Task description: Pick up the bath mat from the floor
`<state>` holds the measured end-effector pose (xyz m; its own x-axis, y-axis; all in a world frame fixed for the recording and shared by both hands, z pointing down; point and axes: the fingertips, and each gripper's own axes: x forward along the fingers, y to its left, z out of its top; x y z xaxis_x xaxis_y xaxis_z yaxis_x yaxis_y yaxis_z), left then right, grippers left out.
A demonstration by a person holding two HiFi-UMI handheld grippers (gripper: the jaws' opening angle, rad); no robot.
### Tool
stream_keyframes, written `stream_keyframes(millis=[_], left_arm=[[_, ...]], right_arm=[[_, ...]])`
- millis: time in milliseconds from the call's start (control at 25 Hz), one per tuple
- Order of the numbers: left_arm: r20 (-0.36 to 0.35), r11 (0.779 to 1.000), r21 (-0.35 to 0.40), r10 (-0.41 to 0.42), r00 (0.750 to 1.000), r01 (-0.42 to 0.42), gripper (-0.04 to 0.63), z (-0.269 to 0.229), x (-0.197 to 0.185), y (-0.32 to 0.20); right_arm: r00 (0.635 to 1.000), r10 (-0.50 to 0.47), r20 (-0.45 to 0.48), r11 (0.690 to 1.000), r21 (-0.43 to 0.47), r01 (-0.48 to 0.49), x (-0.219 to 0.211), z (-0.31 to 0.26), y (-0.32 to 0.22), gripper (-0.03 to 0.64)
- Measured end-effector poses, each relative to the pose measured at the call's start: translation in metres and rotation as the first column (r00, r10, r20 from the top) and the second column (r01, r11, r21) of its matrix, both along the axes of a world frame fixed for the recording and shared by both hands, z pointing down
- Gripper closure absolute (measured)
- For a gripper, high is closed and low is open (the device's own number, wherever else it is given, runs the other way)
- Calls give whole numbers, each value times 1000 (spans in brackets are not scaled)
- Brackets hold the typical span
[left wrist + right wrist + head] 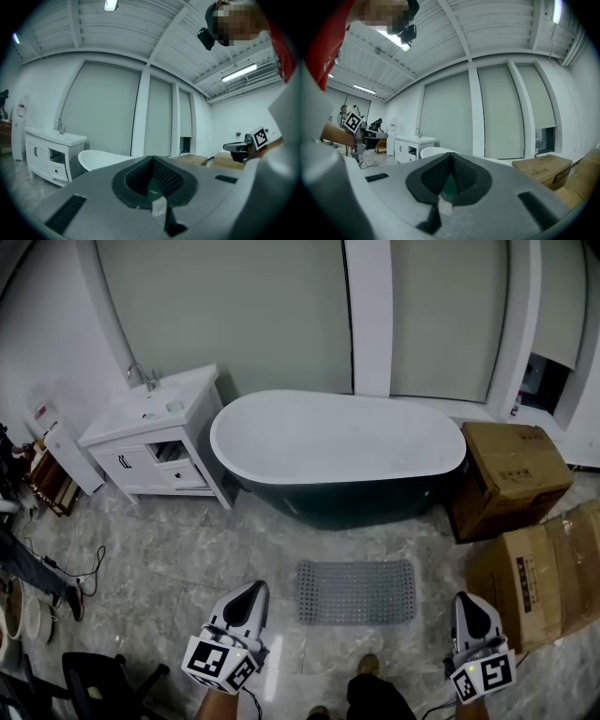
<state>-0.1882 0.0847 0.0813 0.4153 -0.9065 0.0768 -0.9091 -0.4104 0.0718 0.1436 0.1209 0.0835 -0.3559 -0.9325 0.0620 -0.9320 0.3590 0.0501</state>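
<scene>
Grey marbled floor (178, 559), bathroom setting. White bathtub (337, 442) with dark sides ahead of both grippers. White vanity (155, 442) ahead-left of left one. Cardboard boxes (525, 521) just right of right one. Grey bath mat (356, 592) flat on floor between grippers, before tub. Left gripper (253, 591): jaws pressed together, empty. Right gripper (466, 600): likewise closed, holding nothing, touching nothing.

The grey, perforated rectangular bath mat (356, 592) lies flat on the marble floor (187, 559), just near of the bathtub (337, 456).

Dim even light, fisheye-warped edges, sharp focus.
</scene>
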Motion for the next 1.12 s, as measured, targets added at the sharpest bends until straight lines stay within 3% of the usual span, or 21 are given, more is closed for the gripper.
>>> stream_keyframes(millis=[480,1120], left_arm=[[43,985,-125,-116,992,120,586,57,27,-84],[69,958,-284,-15,997,34,584,215,23,-166]], right_arm=[[997,-76,12,991,-108,76,51,58,-106,612],[1000,12,-10,961,-274,-15,59,196,-175,612]])
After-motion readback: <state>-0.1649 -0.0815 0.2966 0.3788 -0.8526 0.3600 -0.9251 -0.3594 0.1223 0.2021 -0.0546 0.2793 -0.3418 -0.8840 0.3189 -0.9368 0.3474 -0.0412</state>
